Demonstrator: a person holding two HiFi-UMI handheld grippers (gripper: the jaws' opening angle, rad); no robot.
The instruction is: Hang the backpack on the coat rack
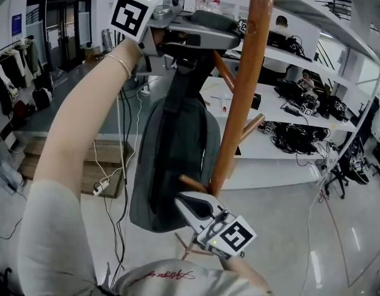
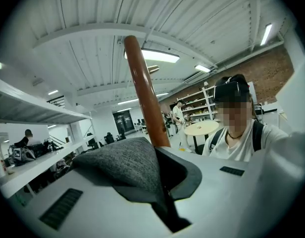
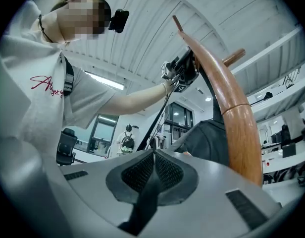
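Fabric at the top of the backpack (image 1: 174,159) is clamped in our left claw (image 2: 157,157), held high beside the coat rack (image 1: 245,85) so it can catch a peg (image 1: 222,66), while our right claw (image 3: 153,157), closed on nothing, waits low beside that rack.

The coat rack pole (image 1: 242,85) cuts from top centre to lower centre of the head view, with pegs (image 1: 224,71) jutting to both sides. The backpack (image 1: 171,159) fills the space just left of it. Open floor (image 1: 289,227) lies at lower right; cables (image 1: 123,140) hang at left.
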